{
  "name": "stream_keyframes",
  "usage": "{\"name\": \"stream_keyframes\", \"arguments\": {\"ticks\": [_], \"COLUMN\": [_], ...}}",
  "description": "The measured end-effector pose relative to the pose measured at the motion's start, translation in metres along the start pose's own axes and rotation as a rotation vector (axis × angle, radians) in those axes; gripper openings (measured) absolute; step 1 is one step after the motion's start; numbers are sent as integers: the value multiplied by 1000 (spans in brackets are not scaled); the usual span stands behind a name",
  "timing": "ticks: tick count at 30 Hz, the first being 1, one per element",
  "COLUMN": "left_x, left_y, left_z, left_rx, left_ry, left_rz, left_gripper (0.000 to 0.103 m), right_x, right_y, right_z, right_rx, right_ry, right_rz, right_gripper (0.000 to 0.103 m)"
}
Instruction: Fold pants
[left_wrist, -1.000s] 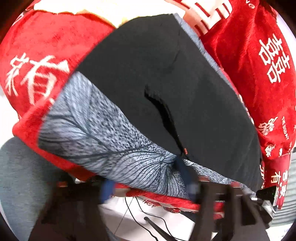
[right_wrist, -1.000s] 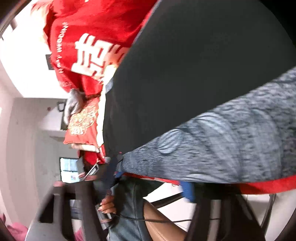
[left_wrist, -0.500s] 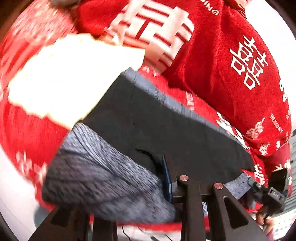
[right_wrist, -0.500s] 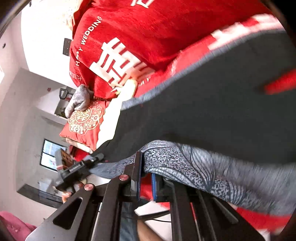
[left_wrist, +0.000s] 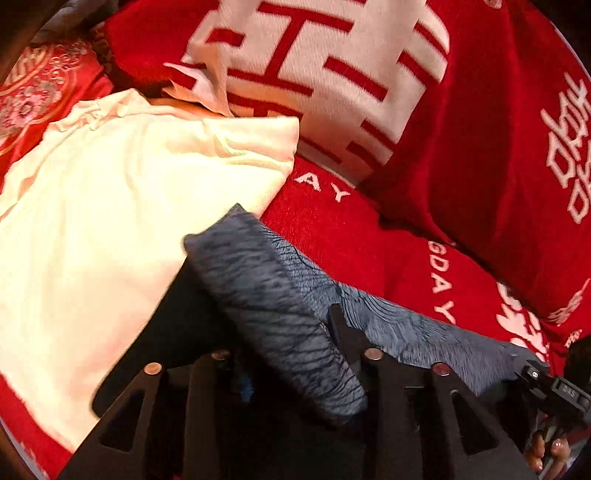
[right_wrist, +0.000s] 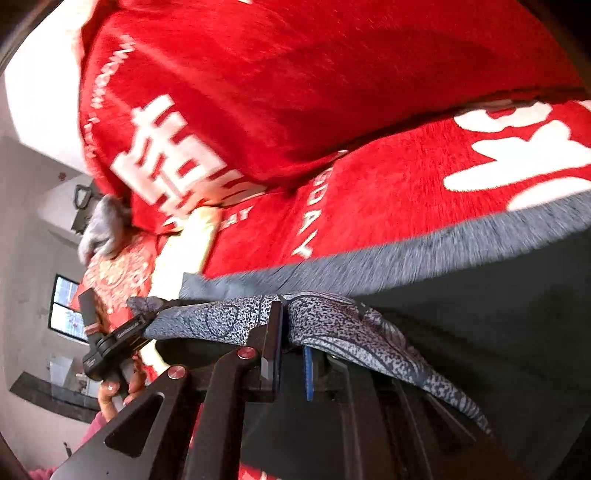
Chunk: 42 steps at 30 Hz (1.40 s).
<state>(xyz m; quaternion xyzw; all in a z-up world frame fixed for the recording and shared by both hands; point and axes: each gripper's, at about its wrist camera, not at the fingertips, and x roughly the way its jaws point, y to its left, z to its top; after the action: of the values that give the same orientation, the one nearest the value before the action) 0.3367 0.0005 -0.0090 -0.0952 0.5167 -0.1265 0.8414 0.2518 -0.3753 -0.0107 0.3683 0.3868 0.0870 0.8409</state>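
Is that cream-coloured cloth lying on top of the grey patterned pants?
No. In the left wrist view the grey patterned band of the pants overlaps the edge of the cream cloth, which lies beneath it on the red blanket.

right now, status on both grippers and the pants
Right gripper shut on grey patterned pants edge. Left gripper jaws opening, same edge between them. Cream garment lies beside the pants on the red blanket.
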Motion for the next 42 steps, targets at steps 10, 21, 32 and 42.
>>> {"name": "stream_keyframes", "arguments": {"ticks": [10,21,32,42], "left_x": [-39,-71,-15,-61], "left_y": [-1,10,-8,-110], "left_z": [-10,-31,-63,-128], "left_rx": [38,125,289,451], "left_ry": [-29,-154,-38,46], "left_rz": [11,152,292,-8], "left_gripper": [45,75,79,79], "right_x": [-4,-5,-21,-165], "right_y": [13,40,-2,-32], "right_z": [-2,-25,-18,-114], "right_rx": [-2,-72,82,96], "right_ry": [8,23,-26,-188], "right_rz": [51,72,9,-15], "right_gripper": [43,43,43,51]}}
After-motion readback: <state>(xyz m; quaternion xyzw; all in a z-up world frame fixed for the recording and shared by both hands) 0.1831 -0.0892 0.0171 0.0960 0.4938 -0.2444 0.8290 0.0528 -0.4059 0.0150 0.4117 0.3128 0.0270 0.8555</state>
